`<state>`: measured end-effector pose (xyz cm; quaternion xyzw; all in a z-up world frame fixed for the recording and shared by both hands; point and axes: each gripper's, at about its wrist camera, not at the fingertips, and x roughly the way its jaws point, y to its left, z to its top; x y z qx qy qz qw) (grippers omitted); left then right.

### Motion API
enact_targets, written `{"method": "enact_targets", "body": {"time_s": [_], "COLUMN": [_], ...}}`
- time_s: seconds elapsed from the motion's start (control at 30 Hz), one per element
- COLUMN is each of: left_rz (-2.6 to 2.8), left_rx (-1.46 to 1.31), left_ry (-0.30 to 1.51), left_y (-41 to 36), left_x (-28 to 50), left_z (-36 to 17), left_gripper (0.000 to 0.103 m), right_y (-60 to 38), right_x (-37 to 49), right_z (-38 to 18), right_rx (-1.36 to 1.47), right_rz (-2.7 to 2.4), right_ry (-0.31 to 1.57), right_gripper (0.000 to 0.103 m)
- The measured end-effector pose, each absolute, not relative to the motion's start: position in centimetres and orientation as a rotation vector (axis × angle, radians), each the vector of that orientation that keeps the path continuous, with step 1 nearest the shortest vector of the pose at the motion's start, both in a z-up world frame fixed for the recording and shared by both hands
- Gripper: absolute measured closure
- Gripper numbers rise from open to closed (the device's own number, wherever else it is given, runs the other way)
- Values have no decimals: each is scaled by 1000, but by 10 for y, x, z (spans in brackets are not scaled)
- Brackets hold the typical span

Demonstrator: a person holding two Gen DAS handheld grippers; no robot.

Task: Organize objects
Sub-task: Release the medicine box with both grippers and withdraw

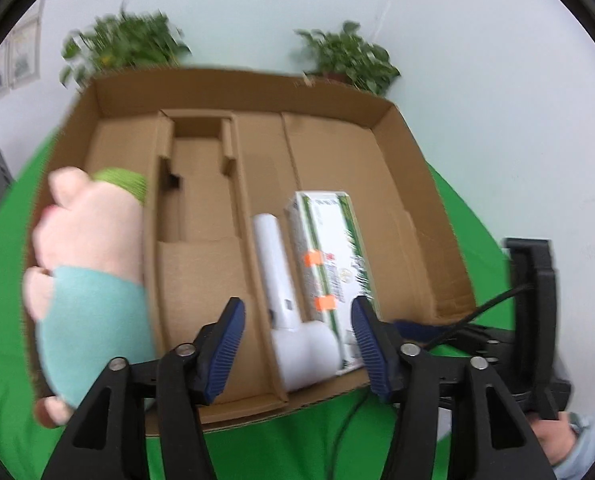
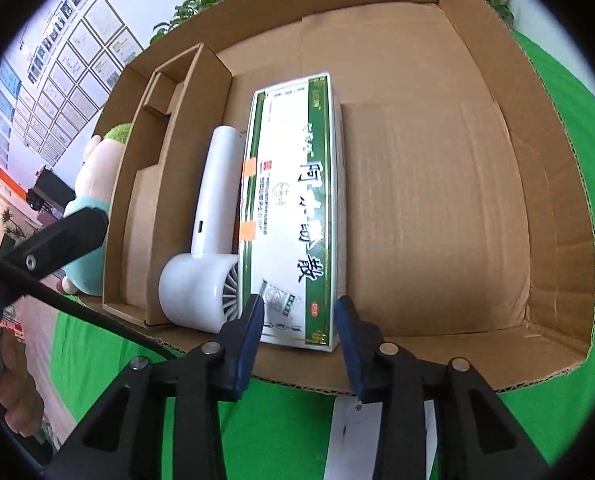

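Observation:
An open cardboard box [image 1: 417,184] [image 2: 477,200] lies on the green table. Inside it a white hair dryer [image 1: 293,312] [image 2: 209,216] lies next to a white-and-green medicine box [image 1: 329,248] [image 2: 293,208]. A plush pig toy [image 1: 89,264] [image 2: 89,184] with a green cap and teal shirt leans at the box's left wall. My left gripper [image 1: 297,344] is open and empty, just above the box's near edge over the dryer. My right gripper [image 2: 299,340] is open, its fingertips on either side of the medicine box's near end, not closed on it.
A cardboard insert with cut-out slots [image 1: 201,200] [image 2: 153,160] fills the box's left part. Two potted plants [image 1: 349,60] stand behind the box. The green cloth [image 1: 257,452] covers the table. The right gripper's body and cable [image 1: 529,320] sit at right.

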<state>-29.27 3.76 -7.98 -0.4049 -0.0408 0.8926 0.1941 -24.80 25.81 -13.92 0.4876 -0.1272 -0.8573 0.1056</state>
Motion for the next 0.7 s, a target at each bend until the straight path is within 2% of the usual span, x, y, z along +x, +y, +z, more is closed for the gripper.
{"method": "enact_targets", "body": {"time_s": [0.03,0.07,0.13,0.2,0.27,0.37,0.7], "left_rz": [2571,2609,2717,2827,2890,2961,3043], "left_rx": [-1085,-1050,-954,-872,-807,-780,-781], "left_ry": [-77,-57,-4,50,85,130,142], "left_y": [36,35,36,38,39,45,53], "left_x": [-284,-277,-261,-241,-222,-204,-169], "left_z": [-76,-74,-69,-67,-66,-70,-83], "left_gripper": [35,30,10,0,1,1,1], "right_y": [261,262,264,263,262,250,252], "right_x": [-243,-236,-220,-206,-184,-164,-120], "right_z": [-136,-131,-118,-113,-109,-106,-103], "right_rx": [1417,1379,1262,1193,1103,986,771], "right_rz": [-2567,-2630,-2748,-2788,-2833,-2929,-3022], "right_ry": [-359,-334,-248,-195,-143,-62,-91], "right_gripper": [35,18,16,8,0,0,0]}}
